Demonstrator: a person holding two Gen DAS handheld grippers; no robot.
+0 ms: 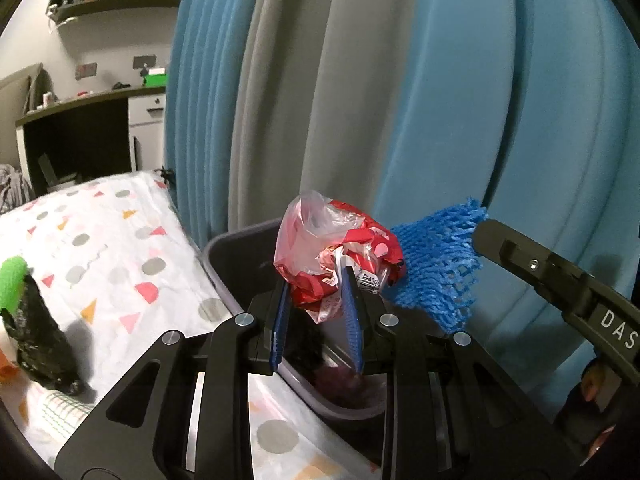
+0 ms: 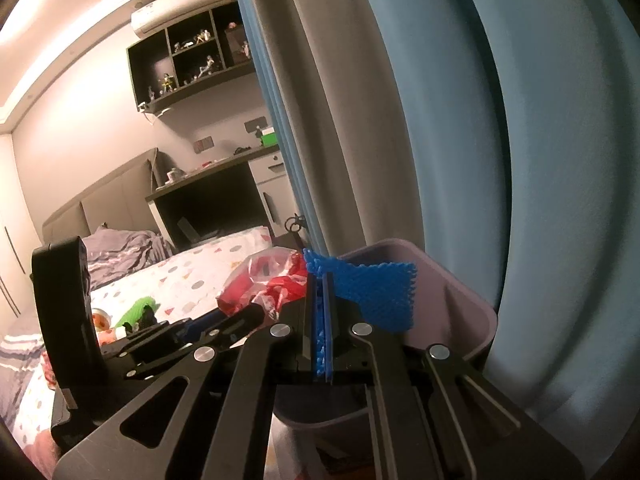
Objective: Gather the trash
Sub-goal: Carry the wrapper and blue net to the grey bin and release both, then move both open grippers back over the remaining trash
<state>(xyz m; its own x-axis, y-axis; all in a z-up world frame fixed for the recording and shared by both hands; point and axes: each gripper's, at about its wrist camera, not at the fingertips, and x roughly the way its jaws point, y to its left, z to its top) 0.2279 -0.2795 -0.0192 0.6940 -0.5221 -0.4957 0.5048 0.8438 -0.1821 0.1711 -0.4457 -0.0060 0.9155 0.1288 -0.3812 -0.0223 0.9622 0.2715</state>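
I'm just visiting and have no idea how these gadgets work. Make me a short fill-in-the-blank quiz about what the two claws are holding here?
1. The left claw grips a crumpled red-and-white plastic wrapper bag above the grey plastic ____.
2. The right claw is clamped on a foam mesh sleeve coloured ____.
3. The black crumpled plastic bag lies on the patterned ____.

Missing words: bin; blue; bedsheet
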